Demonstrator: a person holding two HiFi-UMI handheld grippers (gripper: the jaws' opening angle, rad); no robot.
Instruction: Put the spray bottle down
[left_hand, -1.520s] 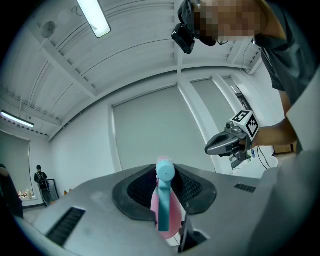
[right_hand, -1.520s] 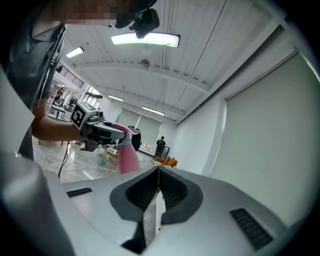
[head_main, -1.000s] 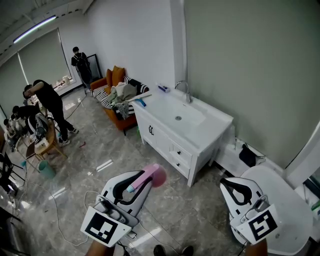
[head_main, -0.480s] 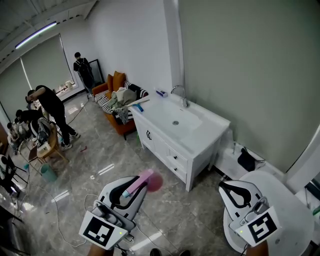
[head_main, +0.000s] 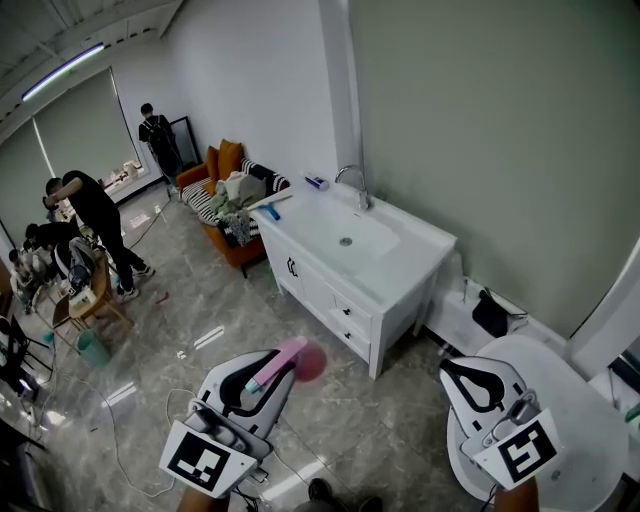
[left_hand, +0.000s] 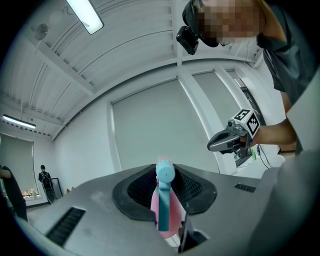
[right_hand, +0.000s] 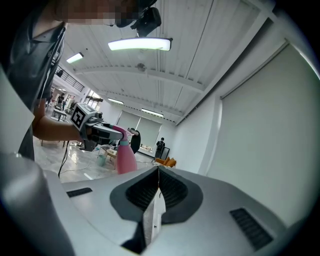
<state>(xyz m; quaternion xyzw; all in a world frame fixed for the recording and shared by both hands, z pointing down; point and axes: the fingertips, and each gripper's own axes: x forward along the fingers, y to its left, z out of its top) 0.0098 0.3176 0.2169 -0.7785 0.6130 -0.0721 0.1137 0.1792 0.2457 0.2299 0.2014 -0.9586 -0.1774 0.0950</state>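
Spray bottle (head_main: 296, 356) sits low in the middle of the head view, pink body hanging out over the floor (head_main: 200, 300), neck pinched in my left tool (head_main: 268, 376). Right tool (right_hand: 156, 200) is closed tight on nothing. The white worktop (head_main: 405, 258) lies well apart, up and right of centre. Let go here and it drops; land it tilted and it could tip into the sink (head_main: 345, 238)

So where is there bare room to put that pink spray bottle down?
The spray bottle in the left claw could go on the white counter, on the bare strip between basin and right end. The grey floor before the cabinet is bare too. Crowded: the sofa heaped with clothes, and the far left, with people and a chair.
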